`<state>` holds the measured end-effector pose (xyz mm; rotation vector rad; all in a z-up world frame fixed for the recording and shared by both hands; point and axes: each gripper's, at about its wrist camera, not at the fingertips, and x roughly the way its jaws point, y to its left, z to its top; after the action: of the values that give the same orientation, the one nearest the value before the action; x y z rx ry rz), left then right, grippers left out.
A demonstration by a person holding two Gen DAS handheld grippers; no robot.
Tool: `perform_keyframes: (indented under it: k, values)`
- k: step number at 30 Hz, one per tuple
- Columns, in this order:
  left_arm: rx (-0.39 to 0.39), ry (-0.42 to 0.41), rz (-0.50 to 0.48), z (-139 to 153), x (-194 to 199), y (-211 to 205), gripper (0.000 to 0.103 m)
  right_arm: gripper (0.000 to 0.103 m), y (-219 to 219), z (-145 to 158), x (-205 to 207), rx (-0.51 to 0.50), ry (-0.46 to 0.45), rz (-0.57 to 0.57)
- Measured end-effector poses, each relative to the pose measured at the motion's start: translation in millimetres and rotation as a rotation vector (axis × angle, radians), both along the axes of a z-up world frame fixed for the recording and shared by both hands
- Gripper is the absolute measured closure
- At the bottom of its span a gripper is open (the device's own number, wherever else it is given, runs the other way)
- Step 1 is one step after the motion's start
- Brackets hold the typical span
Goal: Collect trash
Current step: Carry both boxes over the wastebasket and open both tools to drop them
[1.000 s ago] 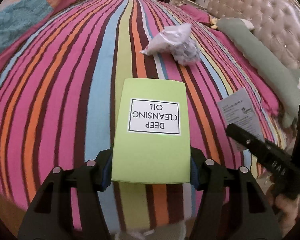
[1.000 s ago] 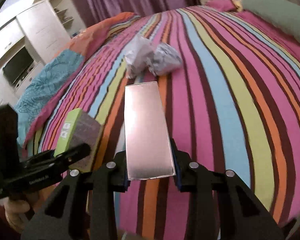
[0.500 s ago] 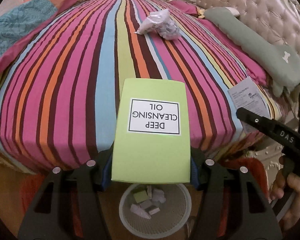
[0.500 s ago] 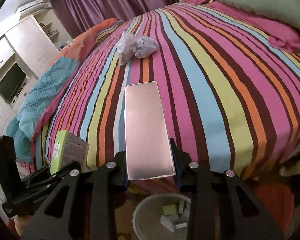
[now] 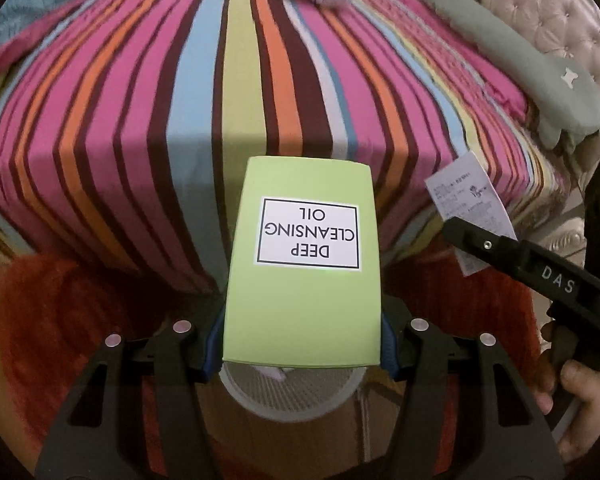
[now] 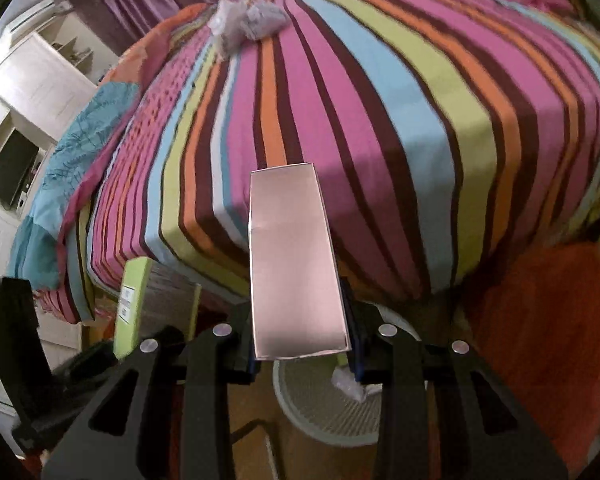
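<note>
Striped bedding (image 5: 140, 120) is filling both frames' upper halves while the left hand-held gripper (image 5: 302, 344) is pinching a green box (image 5: 304, 264) and the right hand-held gripper (image 6: 302, 350) is pinching a pink box (image 6: 294, 264), both at centre frame above a white mesh bin (image 6: 320, 404).

bedspread (image 5: 148, 92): multicolour stripes | box (image 5: 304, 264): lime green | carton (image 6: 296, 264): pink

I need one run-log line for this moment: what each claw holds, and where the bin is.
left claw: green cleansing oil box | right claw: pink box | white mesh bin: on floor below both | crumpled bag: on bed
</note>
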<state>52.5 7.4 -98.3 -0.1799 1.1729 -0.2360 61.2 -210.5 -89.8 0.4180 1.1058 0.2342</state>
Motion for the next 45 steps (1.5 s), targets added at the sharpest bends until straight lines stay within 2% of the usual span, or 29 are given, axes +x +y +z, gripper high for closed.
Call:
perform_keyframes:
  k: [10, 24, 32, 45]
  values:
    - [-0.003, 0.183, -0.030, -49, -10, -11, 0.045, 0.072, 10, -61, -16, 0.048, 0.263, 0.001]
    - [-0.013, 0.450, 0.011, -116, -7, -9, 0.045, 0.072, 20, -107, -8, -0.014, 0.467, 0.015]
    - [0.011, 0.589, 0.014, -150, -6, -13, 0.045, 0.072, 28, -132, -4, -0.020, 0.569, 0.020]
    - [0.043, 0.696, -0.009, -178, -6, -22, 0.045, 0.072, 35, -169, 3, -0.063, 0.689, 0.007]
